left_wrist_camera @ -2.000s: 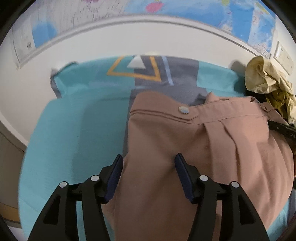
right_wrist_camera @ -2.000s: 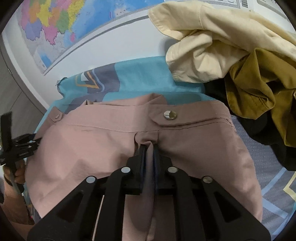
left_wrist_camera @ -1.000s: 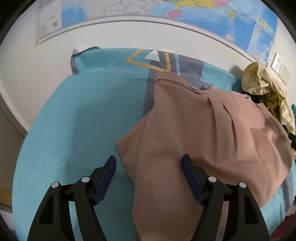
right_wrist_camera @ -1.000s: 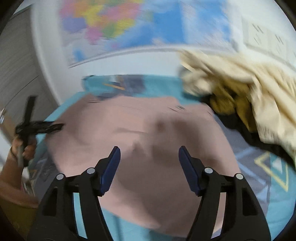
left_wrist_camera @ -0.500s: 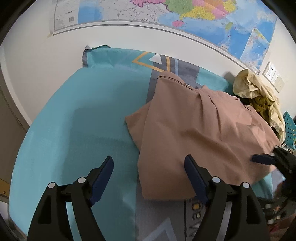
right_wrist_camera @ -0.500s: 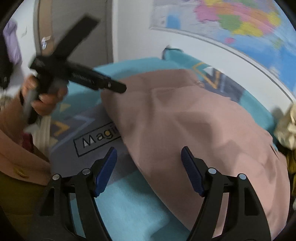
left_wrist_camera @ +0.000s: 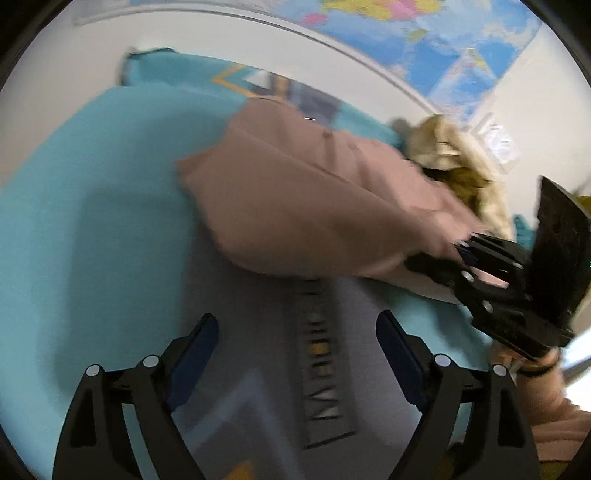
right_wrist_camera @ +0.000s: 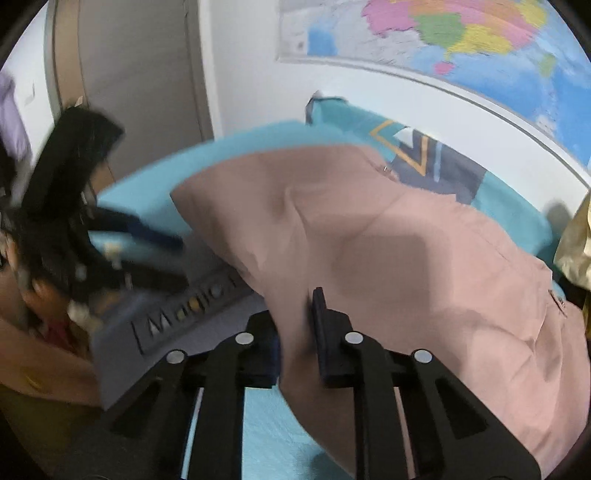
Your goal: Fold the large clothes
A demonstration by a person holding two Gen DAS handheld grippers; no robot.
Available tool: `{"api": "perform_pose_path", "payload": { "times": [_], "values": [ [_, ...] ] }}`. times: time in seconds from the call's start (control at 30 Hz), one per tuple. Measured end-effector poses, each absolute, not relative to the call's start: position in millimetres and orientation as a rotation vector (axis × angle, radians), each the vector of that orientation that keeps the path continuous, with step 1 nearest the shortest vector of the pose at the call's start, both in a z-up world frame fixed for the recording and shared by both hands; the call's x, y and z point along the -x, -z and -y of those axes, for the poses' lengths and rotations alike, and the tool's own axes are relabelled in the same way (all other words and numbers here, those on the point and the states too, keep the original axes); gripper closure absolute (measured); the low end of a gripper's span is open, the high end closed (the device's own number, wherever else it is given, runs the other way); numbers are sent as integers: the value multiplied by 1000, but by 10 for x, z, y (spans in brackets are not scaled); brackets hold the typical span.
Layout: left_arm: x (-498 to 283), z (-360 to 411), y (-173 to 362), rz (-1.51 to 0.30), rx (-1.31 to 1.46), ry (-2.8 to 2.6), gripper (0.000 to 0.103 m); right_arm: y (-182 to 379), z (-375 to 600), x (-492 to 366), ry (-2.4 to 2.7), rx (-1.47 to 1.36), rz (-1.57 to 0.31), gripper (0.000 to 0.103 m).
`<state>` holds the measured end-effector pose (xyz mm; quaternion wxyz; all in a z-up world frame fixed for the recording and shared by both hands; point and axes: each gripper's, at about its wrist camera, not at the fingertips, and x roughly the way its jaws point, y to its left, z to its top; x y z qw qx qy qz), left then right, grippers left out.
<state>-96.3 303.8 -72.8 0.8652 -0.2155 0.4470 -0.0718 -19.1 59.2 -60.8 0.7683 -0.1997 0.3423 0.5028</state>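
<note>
Item: pink garment (right_wrist_camera: 388, 258), large, lying across a teal bedsheet (left_wrist_camera: 92, 221), waistband end toward the wall, near edge toward the person. Right gripper (right_wrist_camera: 295, 325): jaws closing, a fold of the garment's near edge between them; pads appear to press the cloth on both sides, so counted as gripped. Left gripper (left_wrist_camera: 295, 339): jaws opening, wide apart, nothing between them, only the grey printed strip (left_wrist_camera: 325, 369) of the sheet below; hangs short of the garment's near left corner. Step in hand, by judgement: taking up the lower edge at two points ahead of a fold; one point taken, the other not yet. Next move likely calls for the left gripper to reach the free corner, close on a single clean layer, then both to lift together and carry the edge toward the waistband without dragging the sheet. Views compared: the left wrist view alone shows the pile of cream and olive clothes (left_wrist_camera: 454, 155) just beyond the garment, and the right gripper from outside with cloth in it; the right wrist view alone shows the pinch close up, a door (right_wrist_camera: 140, 74) at left, and the wall map (right_wrist_camera: 461, 33) in full colour. Both views are blurred in part.
</note>
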Motion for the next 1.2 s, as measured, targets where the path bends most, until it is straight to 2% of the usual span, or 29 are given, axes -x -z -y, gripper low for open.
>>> {"api": "perform_pose_path", "payload": {
  "times": [0.17, 0.33, 0.4, 0.5, 0.6, 0.67, 0.7, 0.8, 0.83, 0.97, 1.03, 1.07, 1.2],
  "values": [
    [746, -3042, 803, -905, 628, 241, 18, 641, -617, 137, -1103, 401, -776, 88],
    [682, -3256, 855, -790, 876, 328, 12, 707, -624, 123, -1111, 369, -809, 82],
    [659, -3312, 866, -761, 942, 340, 12, 704, -601, 137, -1122, 338, -825, 77],
    [561, -3273, 840, -764, 946, 338, 12, 658, -512, 142, -1140, 272, -844, 76],
    [453, -3163, 815, -778, 903, 330, 12, 554, -282, 166, -1157, 179, -849, 66],
    [357, -3085, 809, -797, 861, 311, 18, 484, -24, 178, -1164, 97, -869, 56],
    [304, -3060, 827, -812, 846, 301, 26, 462, 102, 182, -1163, 60, -874, 51],
    [184, -3033, 894, -866, 790, 232, 58, 454, 631, 163, -1142, -95, -926, 42],
    [178, -3043, 900, -863, 788, 216, 63, 472, 854, 163, -1114, -154, -941, 41],
    [159, -3025, 870, -882, 727, 200, 66, 632, 1670, 188, -955, -375, -1010, 33],
    [139, -3000, 846, -894, 684, 182, 65, 715, 1901, 186, -880, -452, -1020, 23],
    [126, -2984, 826, -900, 671, 170, 64, 779, 2032, 161, -806, -503, -1026, 12],
    [105, -2917, 792, -906, 604, 150, 57, 910, 2162, 93, -668, -561, -1023, 11]
  ]
}}
